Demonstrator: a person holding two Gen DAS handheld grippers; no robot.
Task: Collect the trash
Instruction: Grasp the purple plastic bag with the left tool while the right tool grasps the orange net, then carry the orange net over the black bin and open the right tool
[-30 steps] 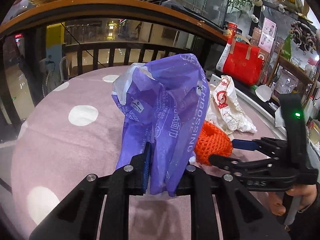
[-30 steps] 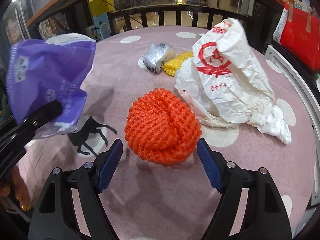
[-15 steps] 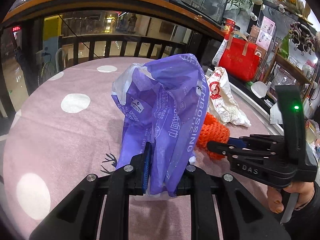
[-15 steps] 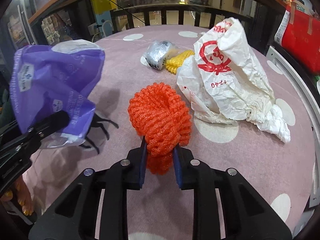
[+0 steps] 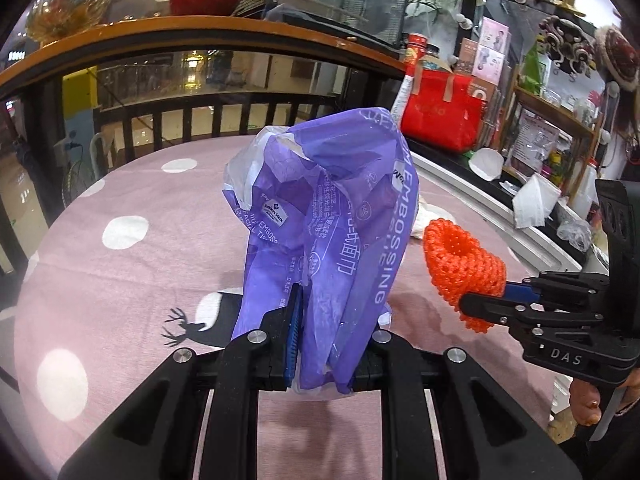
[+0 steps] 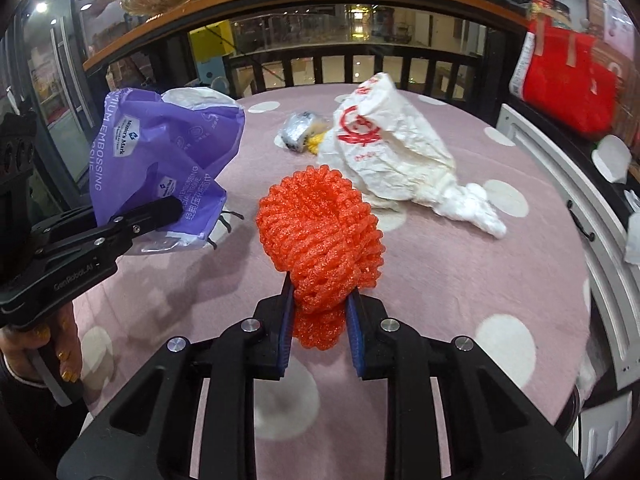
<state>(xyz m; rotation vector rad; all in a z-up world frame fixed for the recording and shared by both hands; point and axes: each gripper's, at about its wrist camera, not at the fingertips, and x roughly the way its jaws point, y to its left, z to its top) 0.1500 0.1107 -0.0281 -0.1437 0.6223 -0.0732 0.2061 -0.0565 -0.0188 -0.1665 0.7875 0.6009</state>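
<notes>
Pinching the crumpled base of a purple plastic bag, the left gripper is kept nearly closed, the bag raised above the pink dotted tablecloth. An orange foam net is clamped by the right gripper, its blue pads pressed narrowly into the net's lower part, clear of the cloth.

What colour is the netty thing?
Bright orange foam net, seen best in the right wrist view.
</notes>
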